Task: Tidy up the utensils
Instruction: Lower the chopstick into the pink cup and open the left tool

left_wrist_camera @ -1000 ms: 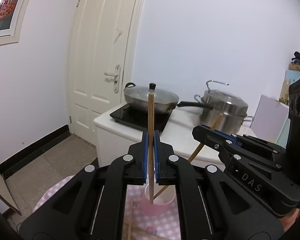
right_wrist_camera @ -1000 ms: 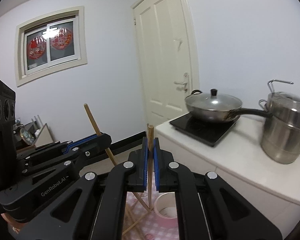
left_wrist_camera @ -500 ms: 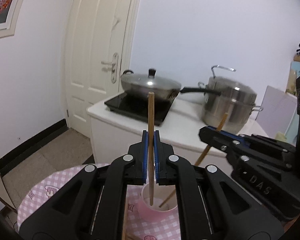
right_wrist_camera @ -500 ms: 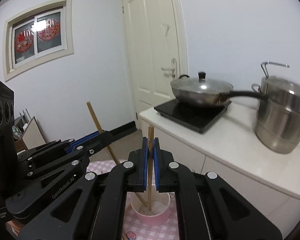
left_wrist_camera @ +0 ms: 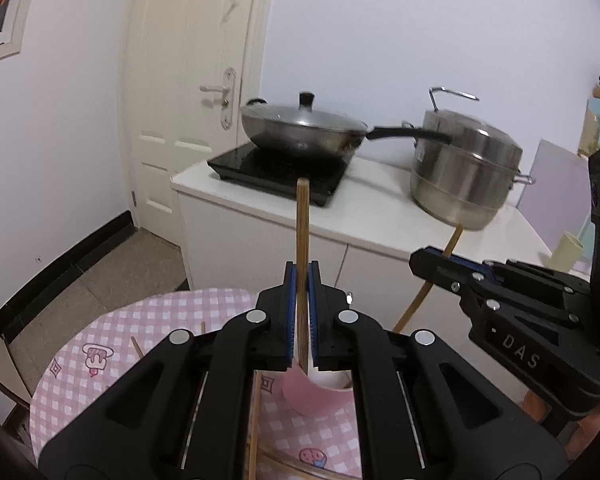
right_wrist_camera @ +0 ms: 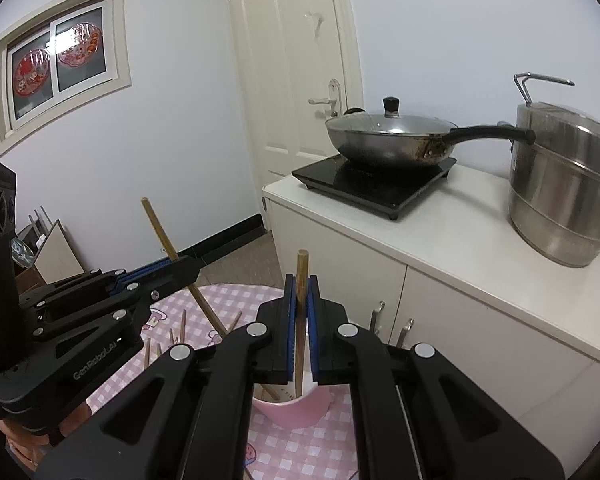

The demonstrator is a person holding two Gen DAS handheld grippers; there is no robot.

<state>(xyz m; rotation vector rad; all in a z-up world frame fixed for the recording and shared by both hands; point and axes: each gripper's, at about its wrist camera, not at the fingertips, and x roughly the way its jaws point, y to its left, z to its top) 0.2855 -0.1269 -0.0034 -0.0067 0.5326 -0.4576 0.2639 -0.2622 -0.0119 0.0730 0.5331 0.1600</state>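
**Two chopsticks poised over the cup**

Each claw is clenched on one wooden chopstick: the left gripper holds its chopstick upright, the right gripper its own chopstick, both tips dipping into the single pink cup on the checked table. I'd judge the job partly done: about five loose chopsticks lie toward the table's far edge.
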